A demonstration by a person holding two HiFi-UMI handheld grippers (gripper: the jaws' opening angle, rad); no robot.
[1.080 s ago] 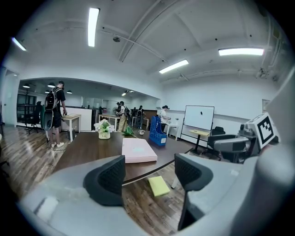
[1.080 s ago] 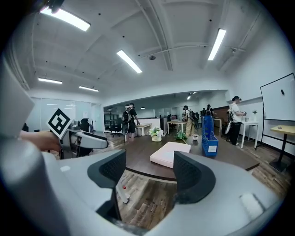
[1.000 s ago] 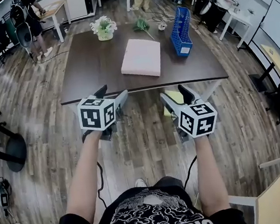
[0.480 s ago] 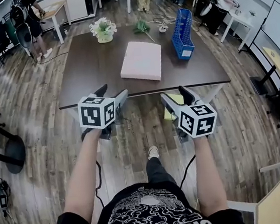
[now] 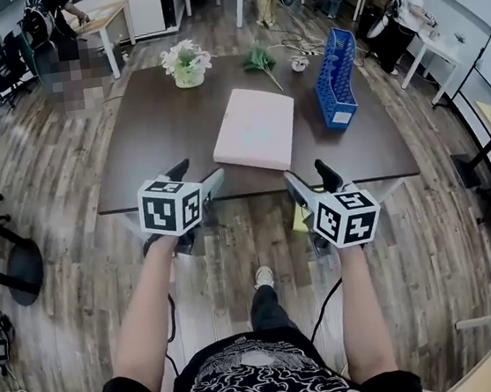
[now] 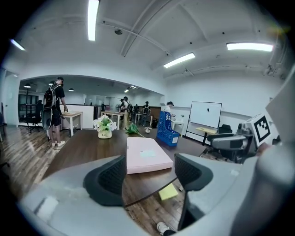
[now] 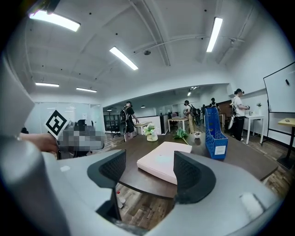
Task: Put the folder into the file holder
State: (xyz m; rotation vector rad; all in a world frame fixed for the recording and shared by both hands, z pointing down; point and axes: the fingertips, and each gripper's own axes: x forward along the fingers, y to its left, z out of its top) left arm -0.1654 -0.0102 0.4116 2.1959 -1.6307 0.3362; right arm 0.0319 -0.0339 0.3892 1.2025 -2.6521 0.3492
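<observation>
Dark brown table (image 5: 159, 139) on a wood-plank floor (image 5: 61, 213). At its far edge stands a white pot of white flowers (image 5: 186, 65). To the right of the pot a green leafy sprig (image 5: 259, 59) lies flat, with a small white object (image 5: 299, 64) just beside it, too small to identify. Yellow sheet (image 6: 168, 191) on the floor below the near edge. Background: person with a backpack (image 6: 54, 110) at a desk, whiteboard (image 6: 206, 114), ceiling strip lights (image 7: 123, 58).

L gripper (image 5: 197, 173) agape, R gripper (image 5: 308, 177) agape
</observation>
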